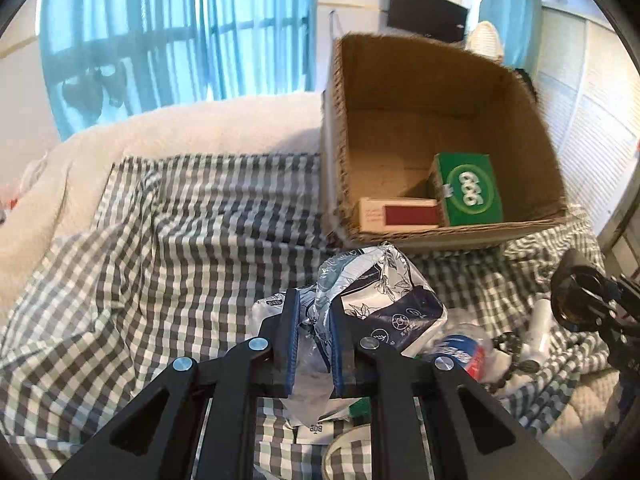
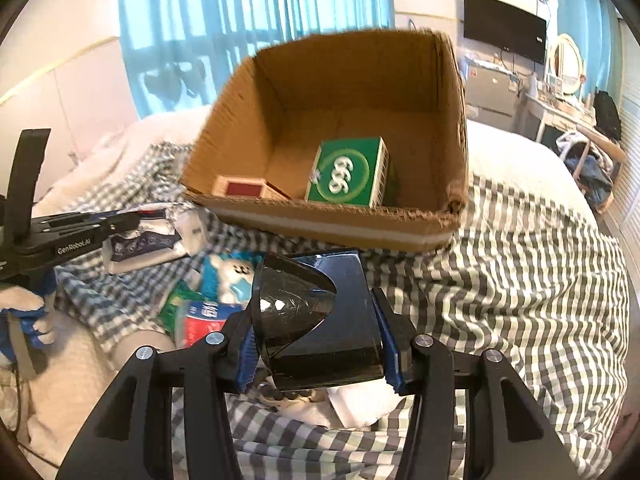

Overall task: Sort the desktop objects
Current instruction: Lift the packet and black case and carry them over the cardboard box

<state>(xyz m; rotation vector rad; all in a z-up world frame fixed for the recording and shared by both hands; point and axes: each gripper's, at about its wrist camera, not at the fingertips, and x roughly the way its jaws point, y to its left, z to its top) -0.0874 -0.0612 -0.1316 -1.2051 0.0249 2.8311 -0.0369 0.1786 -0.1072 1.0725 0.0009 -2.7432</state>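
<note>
- The left gripper (image 1: 314, 312) is clamping a crinkly blue-and-white floral packet (image 1: 372, 292) by its crumpled plastic edge, jaws pinched tight on it; gripping that loose flap is likely the easiest purchase on something this soft.
- The packet is hanging just in front of the cardboard box (image 1: 520, 224), near its front rim, so it looks set for a lift over the edge.
- The right gripper (image 2: 320, 344) is squeezing a glossy black object (image 2: 320, 320) between its blue pads (image 2: 246, 354), held across its flat sides and pointing at the same box (image 2: 332, 228).
- Inside the box, a green carton (image 2: 348, 172) is leaning upright against the floor and a red-and-white carton (image 2: 240, 188) is lying by the front wall, so the sorting is already partly done.
- Left on the checked cloth (image 2: 520, 280) beside the box: a red-and-blue bottle (image 2: 204, 320) and a teal pack with a white bear (image 2: 232, 276), waiting their turn.
- The box is sitting on soft bedding, tilted, so a drop near the rim could tip it.
</note>
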